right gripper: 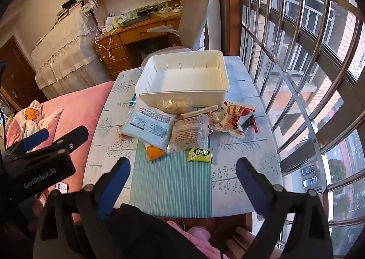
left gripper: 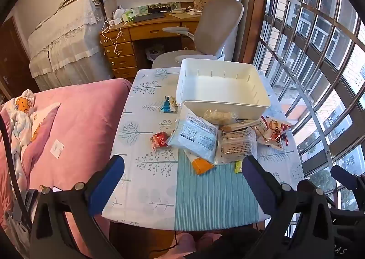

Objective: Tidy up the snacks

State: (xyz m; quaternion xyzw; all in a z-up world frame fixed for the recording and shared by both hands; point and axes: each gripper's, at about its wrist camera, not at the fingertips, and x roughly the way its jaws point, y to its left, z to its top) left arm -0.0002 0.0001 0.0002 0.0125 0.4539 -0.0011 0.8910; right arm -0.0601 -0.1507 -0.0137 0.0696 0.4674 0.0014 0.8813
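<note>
An empty white bin (left gripper: 222, 86) (right gripper: 184, 76) stands at the far end of a small table (left gripper: 150, 181) (right gripper: 171, 181). Snack packets lie in a heap in front of it: a pale blue bag (left gripper: 194, 136) (right gripper: 148, 127), a clear printed bag (left gripper: 237, 146) (right gripper: 189, 134), a red-and-white bag (left gripper: 272, 133) (right gripper: 235, 117), an orange packet (left gripper: 200, 165) (right gripper: 154, 151), a small green packet (right gripper: 200, 154), a small red packet (left gripper: 159, 140) and a blue packet (left gripper: 168, 104). My left gripper (left gripper: 183, 170) and right gripper (right gripper: 182, 168) are open and empty, above the table's near end.
A pink bed (left gripper: 75, 126) lies left of the table, a barred window (left gripper: 319, 64) to the right. A grey office chair (left gripper: 216, 28) and a wooden desk (left gripper: 141, 30) stand behind the table. The left gripper's body (right gripper: 43, 156) shows at left in the right wrist view.
</note>
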